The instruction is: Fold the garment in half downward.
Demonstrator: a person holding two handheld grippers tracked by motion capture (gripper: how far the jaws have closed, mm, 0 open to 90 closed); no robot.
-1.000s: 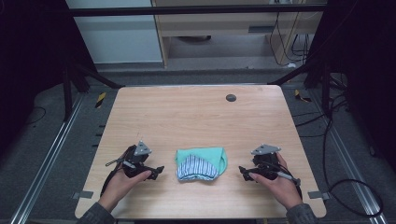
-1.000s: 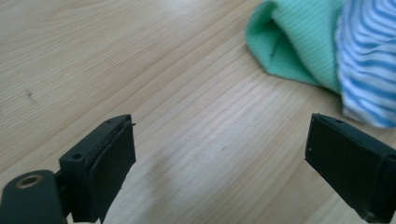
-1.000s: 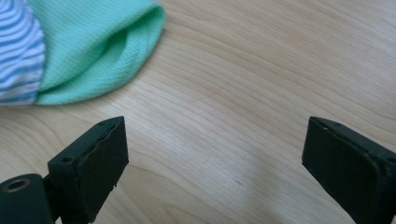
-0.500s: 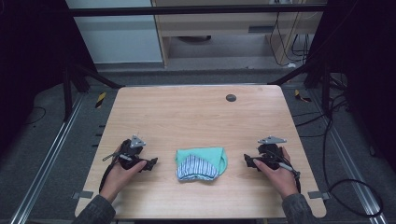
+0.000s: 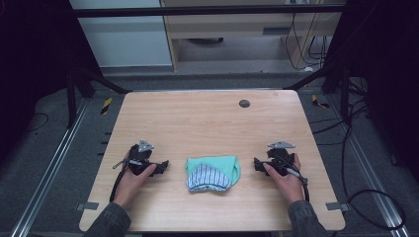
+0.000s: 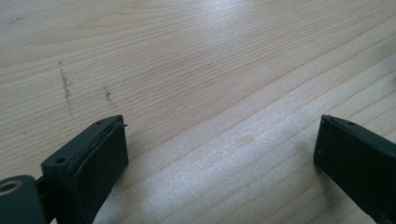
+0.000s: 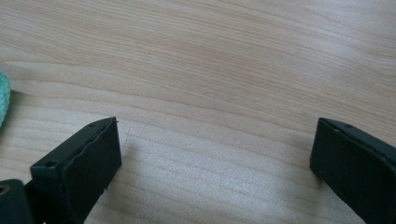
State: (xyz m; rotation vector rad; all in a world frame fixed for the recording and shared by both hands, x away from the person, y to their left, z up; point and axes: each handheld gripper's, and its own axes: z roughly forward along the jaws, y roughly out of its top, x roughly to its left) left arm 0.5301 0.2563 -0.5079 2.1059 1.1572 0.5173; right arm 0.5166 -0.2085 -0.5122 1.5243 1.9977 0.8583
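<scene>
Two open tools (image 5: pixel 163 167) (image 5: pixel 257 164), one folded cloth (image 5: pixel 212 173) between.

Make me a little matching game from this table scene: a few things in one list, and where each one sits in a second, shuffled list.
Things:
1. folded cloth
2. left gripper
3. right gripper
4. dark round spot

Places:
A. far part of the table, right of its middle
B. near edge, in the middle
C. left of the cloth, jaws open
D. right of the cloth, jaws open

Pairs: 1-B, 2-C, 3-D, 4-A
</scene>
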